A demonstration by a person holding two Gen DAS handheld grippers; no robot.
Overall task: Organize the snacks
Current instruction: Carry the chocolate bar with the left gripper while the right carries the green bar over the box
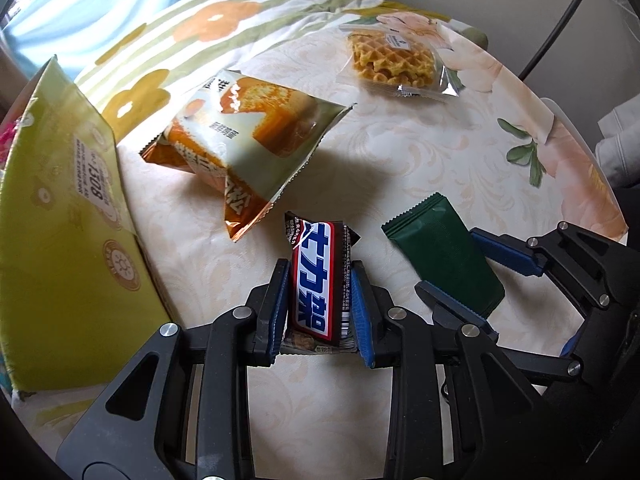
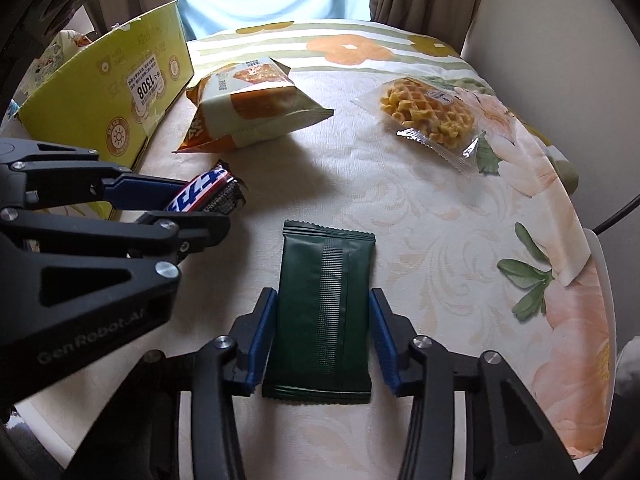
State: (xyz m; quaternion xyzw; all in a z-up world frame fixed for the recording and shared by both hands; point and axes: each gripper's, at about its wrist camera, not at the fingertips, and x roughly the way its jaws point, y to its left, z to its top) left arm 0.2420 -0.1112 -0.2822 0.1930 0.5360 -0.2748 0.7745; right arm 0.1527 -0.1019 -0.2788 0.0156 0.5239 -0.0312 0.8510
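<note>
My left gripper [image 1: 320, 276] is shut on a chocolate bar [image 1: 316, 276] in a brown, red, white and blue wrapper, at the table surface. The bar also shows in the right wrist view [image 2: 204, 196]. My right gripper [image 2: 322, 308] is open, its blue-padded fingers [image 2: 262, 332] on either side of a flat dark green packet [image 2: 324, 312] that lies on the table. A small gap shows at each side. The packet and right gripper [image 1: 452, 264] also show in the left wrist view, the packet [image 1: 440, 256] to the right of the bar.
A yellow-green cardboard box [image 1: 68, 216] stands open at the left. Orange-and-white cake bags [image 1: 244, 136] lie piled beside it. A clear bag of waffles [image 1: 396, 60] lies at the far right. The round table [image 2: 400, 208] has a floral cloth; its edge curves along the right.
</note>
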